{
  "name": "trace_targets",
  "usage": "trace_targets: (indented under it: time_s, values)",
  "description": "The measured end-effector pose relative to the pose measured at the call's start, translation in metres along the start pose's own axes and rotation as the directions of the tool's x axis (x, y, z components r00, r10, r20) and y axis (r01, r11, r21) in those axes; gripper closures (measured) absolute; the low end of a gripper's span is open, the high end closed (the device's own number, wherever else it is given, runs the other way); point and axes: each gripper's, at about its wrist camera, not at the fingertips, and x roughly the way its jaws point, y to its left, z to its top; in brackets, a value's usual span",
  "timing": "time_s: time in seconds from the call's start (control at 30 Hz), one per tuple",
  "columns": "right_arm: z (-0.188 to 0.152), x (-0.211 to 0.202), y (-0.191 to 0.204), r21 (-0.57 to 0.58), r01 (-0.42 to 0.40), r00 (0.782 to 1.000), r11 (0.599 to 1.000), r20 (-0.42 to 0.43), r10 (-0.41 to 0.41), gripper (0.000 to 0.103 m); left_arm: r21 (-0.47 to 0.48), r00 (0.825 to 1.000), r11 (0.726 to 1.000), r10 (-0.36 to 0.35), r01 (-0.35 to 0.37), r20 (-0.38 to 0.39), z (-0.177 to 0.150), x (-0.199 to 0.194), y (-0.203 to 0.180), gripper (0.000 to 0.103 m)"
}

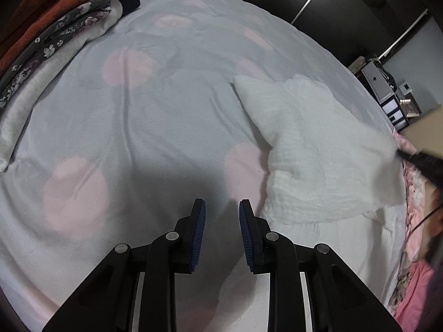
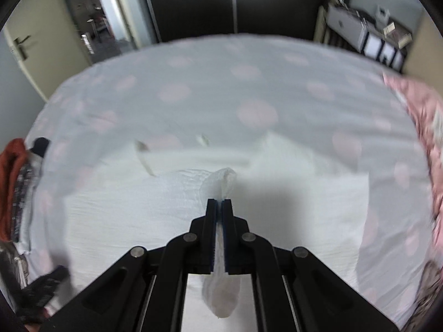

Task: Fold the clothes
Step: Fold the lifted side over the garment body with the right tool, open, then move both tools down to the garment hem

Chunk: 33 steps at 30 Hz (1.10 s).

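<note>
A white crinkled garment lies rumpled on the right half of the bed, over a pale sheet with pink dots. My left gripper hovers over the bare sheet just left of the garment, its blue pads apart with nothing between them. In the right wrist view my right gripper is shut on a pinched fold of the same white garment, and cloth hangs down between and below the fingers. From the left wrist view the right gripper shows blurred at the garment's far right edge.
A pile of folded clothes, red, floral and grey, sits at the bed's left side. Pink floral bedding lines the right edge. Beyond the bed are a black wardrobe, a shelf unit and an open door.
</note>
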Motion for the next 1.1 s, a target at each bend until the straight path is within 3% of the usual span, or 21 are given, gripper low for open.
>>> trace_targets:
  time_s: [0.2, 0.27, 0.37, 0.53, 0.63, 0.73, 0.83, 0.87, 0.9, 0.97, 1.0, 1.1]
  values:
    - [-0.014, 0.029, -0.031, 0.035, -0.059, 0.997, 0.998, -0.051, 0.061, 0.094, -0.055, 0.978, 0.978, -0.199, 0.202, 0.055, 0.015, -0.007, -0.005, 0.044]
    - [-0.022, 0.022, -0.039, 0.022, -0.050, 0.998, 0.998, -0.024, 0.051, 0.082, -0.056, 0.972, 0.971, -0.228, 0.231, 0.057, 0.019, -0.003, -0.013, 0.044]
    - [-0.042, 0.000, -0.054, 0.019, -0.076, 0.996, 0.997, 0.045, 0.075, 0.078, -0.059, 0.975, 0.973, -0.221, 0.223, 0.041, 0.022, 0.013, -0.020, 0.044]
    - [-0.087, 0.006, -0.077, 0.096, -0.164, 0.986, 0.982, 0.035, 0.161, 0.066, -0.107, 0.972, 0.967, -0.234, 0.233, -0.001, 0.011, 0.024, -0.014, 0.044]
    - [-0.099, 0.024, -0.078, 0.151, -0.246, 0.969, 0.958, 0.001, 0.248, 0.066, -0.069, 0.976, 0.974, -0.219, 0.217, -0.016, 0.005, 0.020, -0.021, 0.044]
    - [-0.101, 0.026, -0.081, 0.202, -0.312, 0.950, 0.929, 0.049, 0.308, 0.067, -0.029, 0.976, 0.977, -0.214, 0.213, -0.032, 0.002, 0.018, -0.030, 0.044]
    - [-0.099, 0.027, -0.080, 0.228, -0.345, 0.938, 0.910, 0.051, 0.343, 0.086, 0.006, 0.979, 0.979, -0.201, 0.201, -0.046, -0.001, 0.023, -0.038, 0.045]
    - [-0.099, 0.027, -0.078, 0.223, -0.342, 0.939, 0.913, 0.050, 0.340, 0.091, 0.025, 0.982, 0.983, -0.181, 0.182, -0.046, -0.003, 0.024, -0.040, 0.051]
    - [-0.099, 0.024, -0.076, 0.213, -0.347, 0.937, 0.913, 0.054, 0.344, 0.092, 0.044, 0.986, 0.986, -0.161, 0.163, -0.045, -0.005, 0.026, -0.041, 0.070]
    - [-0.100, 0.015, -0.073, 0.207, -0.363, 0.932, 0.909, 0.072, 0.356, 0.094, 0.061, 0.990, 0.988, -0.139, 0.141, -0.033, -0.007, 0.021, -0.040, 0.079]
    - [-0.100, 0.007, -0.073, 0.210, -0.385, 0.923, 0.899, 0.090, 0.375, 0.094, 0.061, 0.990, 0.989, -0.137, 0.138, -0.022, -0.007, 0.018, -0.038, 0.088]
    - [-0.106, -0.015, -0.076, 0.224, -0.432, 0.901, 0.874, 0.140, 0.410, 0.094, 0.028, 0.990, 0.990, -0.140, 0.140, 0.015, 0.000, 0.004, -0.023, 0.089]
